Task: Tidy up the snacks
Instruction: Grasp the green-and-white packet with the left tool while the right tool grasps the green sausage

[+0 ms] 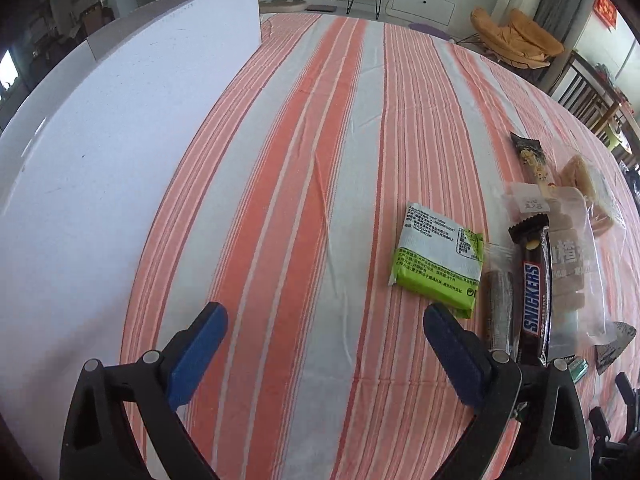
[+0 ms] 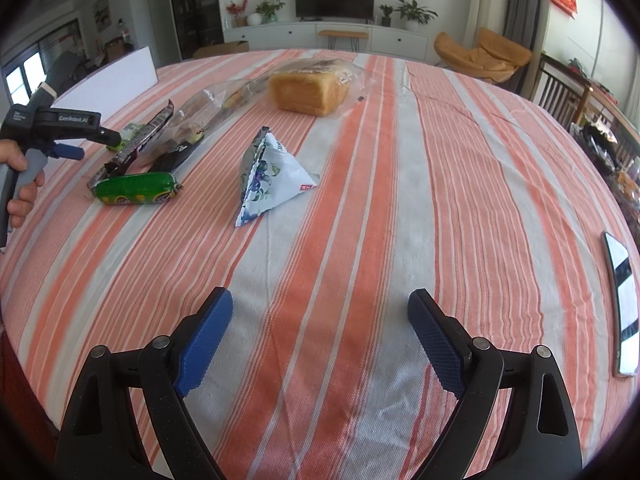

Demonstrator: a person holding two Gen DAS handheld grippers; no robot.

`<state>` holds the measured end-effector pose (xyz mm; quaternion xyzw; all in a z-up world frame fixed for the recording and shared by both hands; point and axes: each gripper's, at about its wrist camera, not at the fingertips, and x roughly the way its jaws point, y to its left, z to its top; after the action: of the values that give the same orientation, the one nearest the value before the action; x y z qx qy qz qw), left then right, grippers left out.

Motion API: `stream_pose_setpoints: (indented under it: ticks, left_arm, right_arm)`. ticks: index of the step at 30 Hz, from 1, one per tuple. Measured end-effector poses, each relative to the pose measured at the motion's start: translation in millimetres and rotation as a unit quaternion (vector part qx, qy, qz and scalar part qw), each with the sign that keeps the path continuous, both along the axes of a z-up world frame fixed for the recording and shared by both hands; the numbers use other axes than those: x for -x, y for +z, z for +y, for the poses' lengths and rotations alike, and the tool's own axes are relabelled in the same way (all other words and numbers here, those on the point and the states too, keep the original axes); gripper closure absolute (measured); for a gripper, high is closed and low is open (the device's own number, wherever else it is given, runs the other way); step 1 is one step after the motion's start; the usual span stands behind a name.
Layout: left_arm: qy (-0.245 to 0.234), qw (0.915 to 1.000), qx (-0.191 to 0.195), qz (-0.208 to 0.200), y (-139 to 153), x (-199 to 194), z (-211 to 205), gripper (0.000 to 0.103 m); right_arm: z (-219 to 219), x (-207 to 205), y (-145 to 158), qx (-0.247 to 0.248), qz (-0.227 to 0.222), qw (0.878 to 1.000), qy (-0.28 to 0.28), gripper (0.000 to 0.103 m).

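Note:
My left gripper is open and empty above the striped cloth. Just beyond its right finger lies a green and white packet, then a Snickers bar, a clear bag of pale wafers and a dark stick pack. My right gripper is open and empty over bare cloth. Ahead of it stand a white pyramid pouch, a green sausage pack and a bagged bread loaf. The left gripper also shows at the left edge of the right wrist view.
A large white box stands along the table's left side and also shows in the right wrist view. A phone lies near the right table edge. Chairs stand beyond the table's far right.

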<state>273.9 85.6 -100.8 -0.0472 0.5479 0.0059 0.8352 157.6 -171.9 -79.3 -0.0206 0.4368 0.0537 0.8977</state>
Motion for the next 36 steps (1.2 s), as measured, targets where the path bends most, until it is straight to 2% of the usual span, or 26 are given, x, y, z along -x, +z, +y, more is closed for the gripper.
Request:
stream_pose_setpoints:
  ticks: [3, 4, 5, 6, 8, 9, 10, 12, 14, 17, 20, 22, 24, 25, 27, 28, 31, 34, 36]
  left_arm:
    - [-0.046, 0.9975, 0.042, -0.033, 12, 2, 5, 0.005]
    - [-0.074, 0.9958, 0.034, -0.041, 15, 0, -2, 0.005]
    - [-0.11, 0.9926, 0.013, -0.048, 20, -4, -15, 0.005]
    - [-0.158, 0.9859, -0.014, -0.052, 21, -7, -28, 0.005]
    - [-0.247, 0.9659, -0.069, -0.036, 16, -14, -53, 0.005]
    - [-0.272, 0.9572, -0.096, -0.027, 11, -18, -61, 0.005]
    - [-0.282, 0.9521, -0.115, -0.023, 8, -22, -65, 0.005]
    - [-0.29, 0.9483, -0.127, -0.021, 5, -31, -69, 0.005]
    - [-0.286, 0.95, -0.123, -0.03, 5, -43, -71, 0.005]
    - [-0.248, 0.9565, -0.147, -0.043, -2, -65, -76, 0.004]
    - [-0.215, 0.9691, -0.11, -0.05, -5, -76, -77, 0.005]
    - [-0.208, 0.9734, -0.079, -0.053, -5, -74, -72, 0.013]
    - [-0.203, 0.9777, -0.034, -0.043, -4, -72, -65, 0.033]
    - [-0.195, 0.9794, -0.031, -0.044, -3, -70, -61, 0.036]
    - [-0.194, 0.9792, -0.036, -0.047, -1, -62, -58, 0.047]
    - [-0.192, 0.9793, -0.041, -0.05, -1, -57, -57, 0.048]
    - [-0.155, 0.9857, -0.044, -0.049, 0, -29, -46, 0.048]
    - [-0.107, 0.9935, -0.022, -0.032, 0, 8, -34, 0.048]
    - [-0.097, 0.9951, -0.003, -0.022, 2, 36, -31, 0.048]
  right_arm:
    - [0, 0, 0, 0.0, 0.0, 1.0, 0.0, 0.011]
    - [0, 0, 0, 0.0, 0.0, 1.0, 0.0, 0.01]
    - [0, 0, 0, 0.0, 0.0, 1.0, 0.0, 0.01]
    - [0, 0, 0, 0.0, 0.0, 1.0, 0.0, 0.01]
    - [0, 0, 0, -0.001, 0.0, 1.0, 0.0, 0.01]
    - [0, 0, 0, 0.0, 0.0, 1.0, 0.0, 0.01]
    - [0, 0, 1, 0.0, 0.0, 1.0, 0.0, 0.01]
    - [0, 0, 1, 0.0, 0.0, 1.0, 0.0, 0.01]
    - [0, 0, 0, 0.0, 0.0, 1.0, 0.0, 0.01]
    - [0, 0, 1, 0.0, 0.0, 1.0, 0.0, 0.01]
    - [0, 0, 1, 0.0, 0.0, 1.0, 0.0, 0.01]
    - [0, 0, 1, 0.0, 0.0, 1.0, 0.0, 0.01]
    - [0, 0, 1, 0.0, 0.0, 1.0, 0.0, 0.01]
    - [0, 0, 1, 0.0, 0.0, 1.0, 0.0, 0.01]
    - [0, 0, 1, 0.0, 0.0, 1.0, 0.0, 0.01]
    - [0, 0, 1, 0.0, 0.0, 1.0, 0.0, 0.01]
    - [0, 0, 1, 0.0, 0.0, 1.0, 0.0, 0.01]
    - [0, 0, 1, -0.001, 0.0, 1.0, 0.0, 0.01]
    - [0, 0, 1, 0.0, 0.0, 1.0, 0.0, 0.01]
